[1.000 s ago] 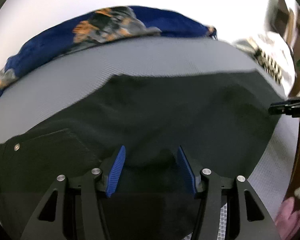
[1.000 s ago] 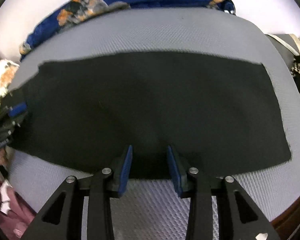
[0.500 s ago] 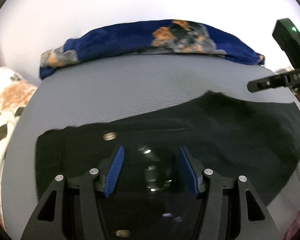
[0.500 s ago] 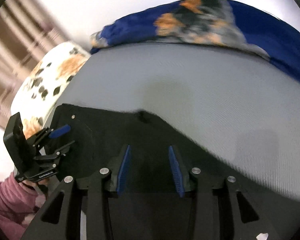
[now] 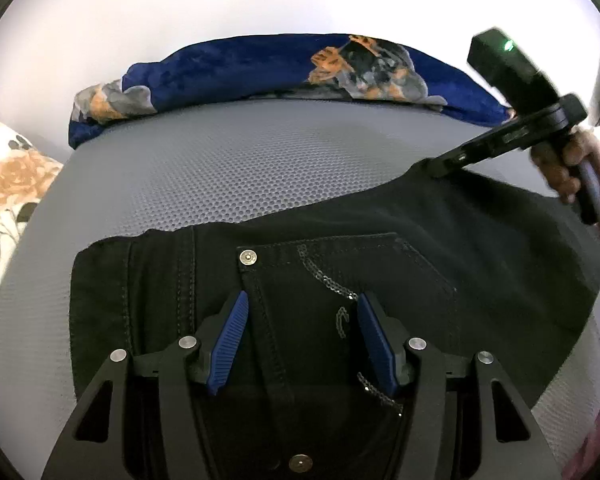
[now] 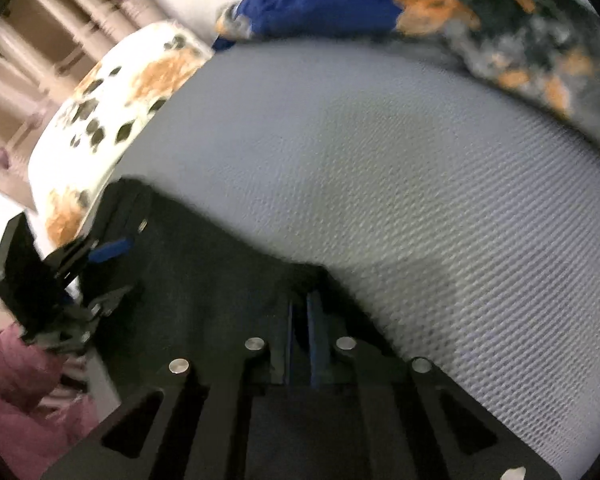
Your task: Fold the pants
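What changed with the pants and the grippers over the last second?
The right gripper swung to the far edge of the black pants; its jaws have just been closing and now pinch it. The left gripper moved over the waistband pocket, still open. The pants stayed flat.

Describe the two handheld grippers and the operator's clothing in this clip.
Both are black, angular frames with silver bolts and ribbed blue pads. The left gripper shows them clearly; the right gripper carries a black box with a green light. A pink sleeve is worn.

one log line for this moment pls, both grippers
left gripper: open over pants waistband | right gripper: just closed, shut on pants edge | surface: grey mat
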`<move>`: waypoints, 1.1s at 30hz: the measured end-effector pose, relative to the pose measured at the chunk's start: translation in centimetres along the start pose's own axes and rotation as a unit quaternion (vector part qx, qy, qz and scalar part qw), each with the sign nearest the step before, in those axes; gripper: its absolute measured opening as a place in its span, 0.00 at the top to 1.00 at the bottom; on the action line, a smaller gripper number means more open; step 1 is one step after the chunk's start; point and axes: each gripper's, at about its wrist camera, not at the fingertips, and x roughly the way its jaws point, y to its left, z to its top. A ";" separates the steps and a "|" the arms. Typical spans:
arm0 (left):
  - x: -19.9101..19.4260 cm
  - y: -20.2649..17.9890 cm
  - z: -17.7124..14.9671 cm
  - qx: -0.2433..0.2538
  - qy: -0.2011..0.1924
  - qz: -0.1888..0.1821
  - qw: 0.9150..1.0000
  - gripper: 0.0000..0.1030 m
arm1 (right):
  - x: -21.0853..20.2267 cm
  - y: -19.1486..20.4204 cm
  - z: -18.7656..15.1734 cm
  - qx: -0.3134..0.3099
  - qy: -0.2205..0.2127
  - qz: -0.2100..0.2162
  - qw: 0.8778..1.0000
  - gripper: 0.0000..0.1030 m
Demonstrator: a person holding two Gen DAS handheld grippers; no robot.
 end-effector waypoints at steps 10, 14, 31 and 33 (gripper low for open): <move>0.1 -1.5 1.1 0.032 0.012 0.035 0.999 0.44 | 1.3 0.0 0.4 0.033 -0.025 -0.058 0.997 0.62; -0.8 -3.4 2.7 0.039 -0.022 0.000 0.999 0.42 | -3.3 0.1 -0.8 0.084 -0.104 -0.085 0.987 0.58; 10.6 -12.4 8.2 0.042 0.007 0.014 0.999 0.39 | -5.7 -2.6 -12.9 0.163 -0.137 -0.283 0.935 0.59; 10.4 -11.0 7.7 0.019 0.006 0.002 1.000 0.37 | -6.1 -3.8 -13.9 0.168 -0.146 -0.285 0.932 0.60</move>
